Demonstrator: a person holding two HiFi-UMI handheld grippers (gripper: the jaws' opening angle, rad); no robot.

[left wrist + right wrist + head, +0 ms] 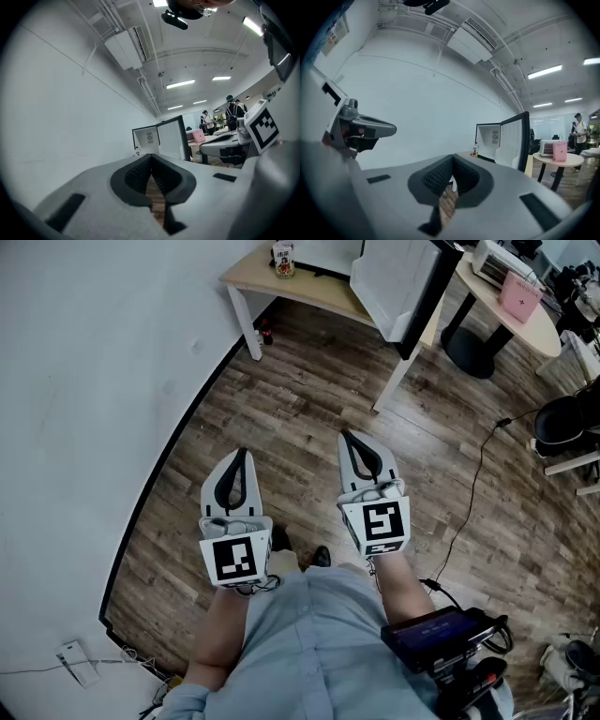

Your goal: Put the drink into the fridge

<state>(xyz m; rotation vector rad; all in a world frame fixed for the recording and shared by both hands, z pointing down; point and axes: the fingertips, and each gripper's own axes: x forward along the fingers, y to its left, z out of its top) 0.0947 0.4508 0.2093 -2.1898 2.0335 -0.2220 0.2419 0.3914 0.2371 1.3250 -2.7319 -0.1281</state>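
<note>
Head view: I hold the left tool (241, 457) and right tool (347, 439) above the wooden floor (281, 399), while the drink (283, 259) stands on the worktop (323, 292) beside the open fridge (398, 282). Left gripper view: clenched, nothing held. Right gripper view: clenched and empty, with the drink well ahead.

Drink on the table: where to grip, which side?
Probably mid-body, jaws level, from the near edge of the table: the drink stands upright, clear on that side, with the open fridge to its right. Too small for finer detail.
</note>
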